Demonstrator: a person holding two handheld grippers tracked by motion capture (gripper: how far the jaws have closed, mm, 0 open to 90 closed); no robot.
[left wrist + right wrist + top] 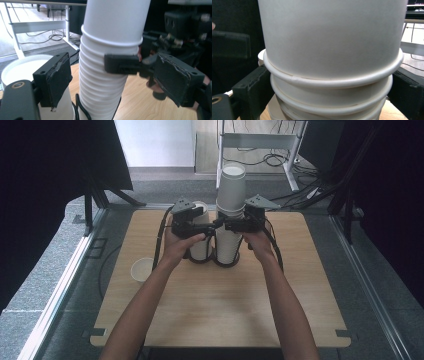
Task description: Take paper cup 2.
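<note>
while my right gripper (226,225) is clamped on the tall cup stack (231,200) at mid-table, my left gripper (210,227) sits beside it, jaws apart and gripping nothing, with the shorter stack (201,248) just left of that on the table (225,305).

No text, label, brand, number or sign can be read anywhere in these pictures. The white paper cups (231,210) are plain on every side that shows, and the wooden table (220,305) carries no marking.
</note>
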